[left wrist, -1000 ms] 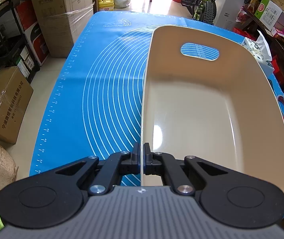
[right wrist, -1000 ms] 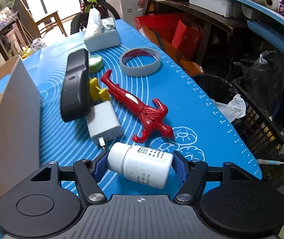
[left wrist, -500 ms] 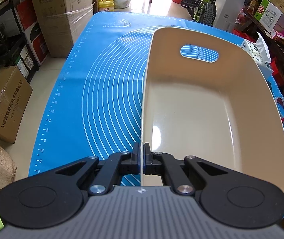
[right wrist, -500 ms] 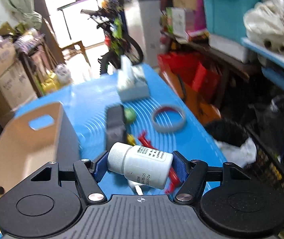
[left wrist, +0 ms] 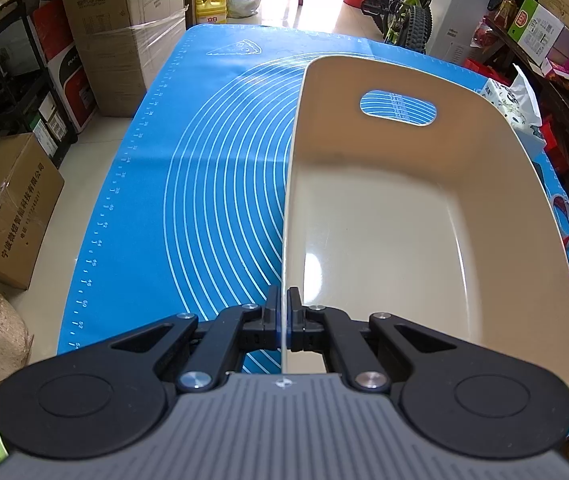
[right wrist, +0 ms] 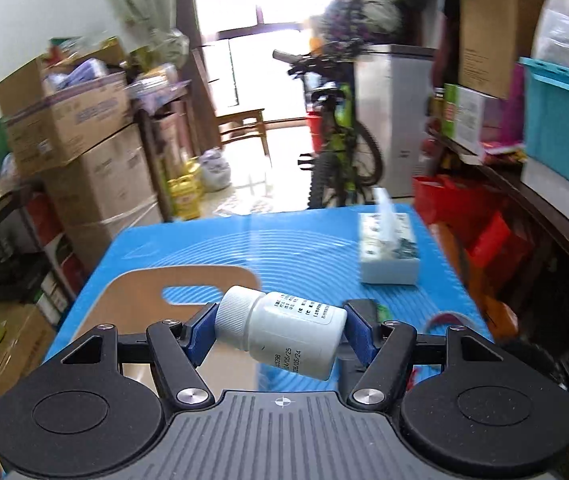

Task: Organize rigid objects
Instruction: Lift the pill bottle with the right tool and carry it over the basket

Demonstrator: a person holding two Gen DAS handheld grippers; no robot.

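White pill bottle (right wrist: 284,334) clamped sideways between blue pads of right hand-held gripper (right wrist: 280,336), above beige bin (left wrist: 404,220), left hand-held gripper (left wrist: 283,314) closed on bin's near wall, blue mat (left wrist: 204,168) covering bench, tissue box (right wrist: 388,248) beyond.

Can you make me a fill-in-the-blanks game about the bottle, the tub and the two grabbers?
1. The right gripper is shut on a white ____ with a ribbed cap.
2. The left gripper pinches the thin ____ of the beige tub.
3. Inside, the tub holds ____.
4. The mat under the tub is coloured ____.

Missing words: bottle; wall; nothing; blue
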